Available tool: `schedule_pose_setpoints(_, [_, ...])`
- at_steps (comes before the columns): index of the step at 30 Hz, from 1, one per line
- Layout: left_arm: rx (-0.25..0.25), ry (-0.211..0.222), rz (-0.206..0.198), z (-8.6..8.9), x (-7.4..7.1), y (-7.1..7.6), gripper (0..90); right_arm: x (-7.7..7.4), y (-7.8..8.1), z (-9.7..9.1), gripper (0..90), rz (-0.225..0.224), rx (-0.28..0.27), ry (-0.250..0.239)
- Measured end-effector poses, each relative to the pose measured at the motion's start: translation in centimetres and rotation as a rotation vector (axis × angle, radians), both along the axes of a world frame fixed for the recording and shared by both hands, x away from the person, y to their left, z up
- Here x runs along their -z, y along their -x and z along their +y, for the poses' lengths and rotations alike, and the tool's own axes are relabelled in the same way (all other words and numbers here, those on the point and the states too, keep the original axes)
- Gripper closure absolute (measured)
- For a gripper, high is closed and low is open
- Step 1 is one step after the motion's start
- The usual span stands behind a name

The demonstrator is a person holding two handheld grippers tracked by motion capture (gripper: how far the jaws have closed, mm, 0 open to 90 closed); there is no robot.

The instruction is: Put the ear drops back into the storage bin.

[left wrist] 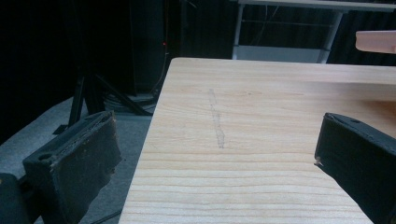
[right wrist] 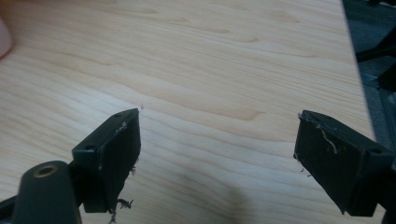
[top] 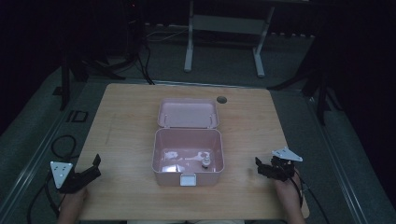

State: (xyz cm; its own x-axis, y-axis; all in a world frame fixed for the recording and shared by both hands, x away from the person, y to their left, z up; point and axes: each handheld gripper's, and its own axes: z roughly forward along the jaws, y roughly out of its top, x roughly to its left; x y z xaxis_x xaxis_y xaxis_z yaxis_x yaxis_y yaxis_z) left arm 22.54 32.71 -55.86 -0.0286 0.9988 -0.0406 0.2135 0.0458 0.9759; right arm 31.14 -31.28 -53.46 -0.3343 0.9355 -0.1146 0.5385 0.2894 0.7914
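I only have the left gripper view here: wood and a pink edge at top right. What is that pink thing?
Observer: A pink box, lid hinged open, at the table centre.
Operator: Anything inside?
Observer: A small object near its right wall; too small to identify.
Operator: Where is the right tool?
Observer: The right tool is open over bare wood, right of the box.

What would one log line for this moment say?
left claw: open, empty | right claw: open, empty | pink box: lid open, table centre
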Motion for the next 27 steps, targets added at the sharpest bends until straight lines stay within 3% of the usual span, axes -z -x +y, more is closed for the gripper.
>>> schedule_pose_setpoints(10, [0.004, -0.002, -0.001, 0.0, 0.0, 0.0, 0.3, 0.2, 0.8, -2.3, 14.2, -0.084, 0.128, -0.067])
schedule_pose_setpoints(21, [0.001, 0.010, -0.003, 0.1, 0.0, 0.0, 0.3, 0.4, 1.6, -2.8, 14.2, -0.145, 0.170, -0.079])
schedule_pose_setpoints(27, [0.003, 0.012, -0.002, 0.2, 0.0, 0.0, 0.3, 0.6, 1.9, -2.6, 14.2, -0.150, 0.165, -0.081])
